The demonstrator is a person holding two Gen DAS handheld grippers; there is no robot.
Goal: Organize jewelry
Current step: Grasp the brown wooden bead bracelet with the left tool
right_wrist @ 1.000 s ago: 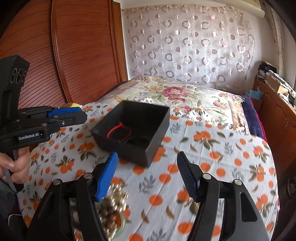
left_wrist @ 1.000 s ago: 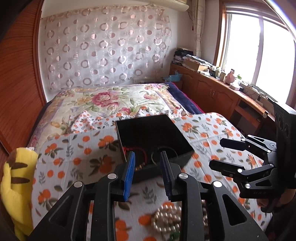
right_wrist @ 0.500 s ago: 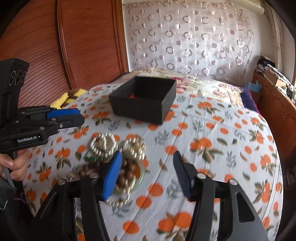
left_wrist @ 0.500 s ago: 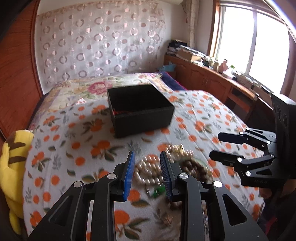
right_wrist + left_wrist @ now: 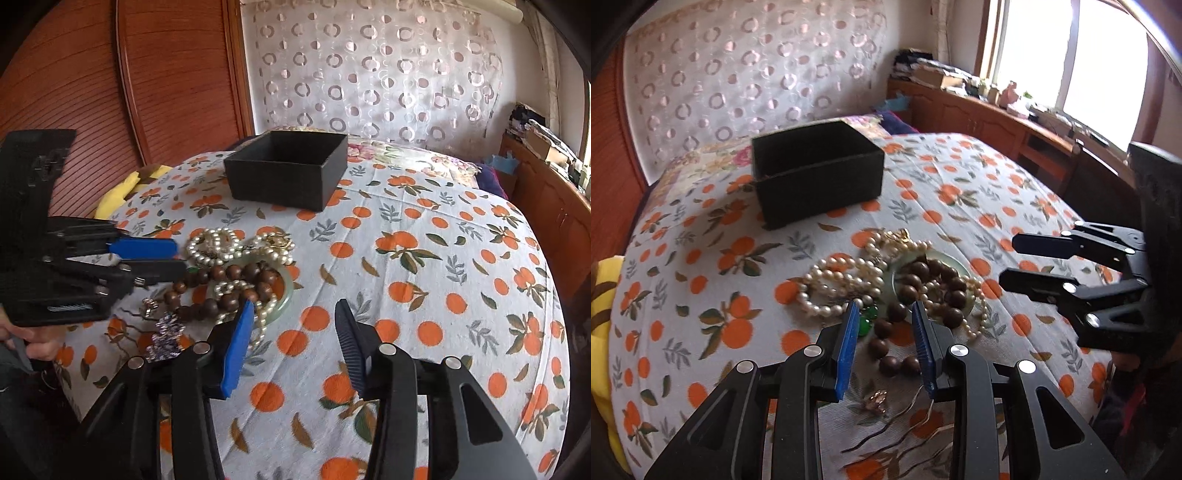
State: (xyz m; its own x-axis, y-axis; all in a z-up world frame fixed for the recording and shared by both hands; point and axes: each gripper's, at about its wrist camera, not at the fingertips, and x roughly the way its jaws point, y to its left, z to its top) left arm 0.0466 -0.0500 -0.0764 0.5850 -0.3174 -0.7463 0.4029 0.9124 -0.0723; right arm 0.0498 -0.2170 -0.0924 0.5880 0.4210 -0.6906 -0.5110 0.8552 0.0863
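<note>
Jewelry: a tangled heap (image 5: pixel 890 284) at mid-frame in the left view, left of centre in the right view (image 5: pixel 236 273), lying loose on the bedspread.
Pearls: white strands (image 5: pixel 834 284) coiled on the heap's left side; probably light, limp and slippery, apt to slide out of a pinch.
Wood beads: a brown string (image 5: pixel 916 295) trailing down toward the lower middle; I judge it easiest to take on a free loop at the heap's near edge, since strands cross and may drag one another.
Bangle: pale green ring (image 5: pixel 286 291) under the beads; stiff and likely brittle, so best taken across its rim once it is uncovered.
Small bits: a green stone (image 5: pixel 867 322) and a little gold piece (image 5: pixel 877 398) at the lower middle; tiny, hard to pinch.
Box: black, open-topped (image 5: pixel 816 177), upper left of centre, well apart from the heap; its inside is not visible.
Left gripper: (image 5: pixel 886 350) lower middle, jaws narrowly apart and grasping nothing, with brown beads lying between the pads.
Right gripper: (image 5: pixel 291 339) lower middle of its own view, jaws have just been closing, still parted and empty, just right of the heap.
Hand: one (image 5: pixel 40 341) at the lower left edge.
Surface: soft bedspread (image 5: pixel 424 280) printed with oranges; it will give under pressure.
Room: patterned curtain (image 5: pixel 369 74) at the top, wooden panelling upper left, a bright window (image 5: pixel 1071 55) at upper right.
</note>
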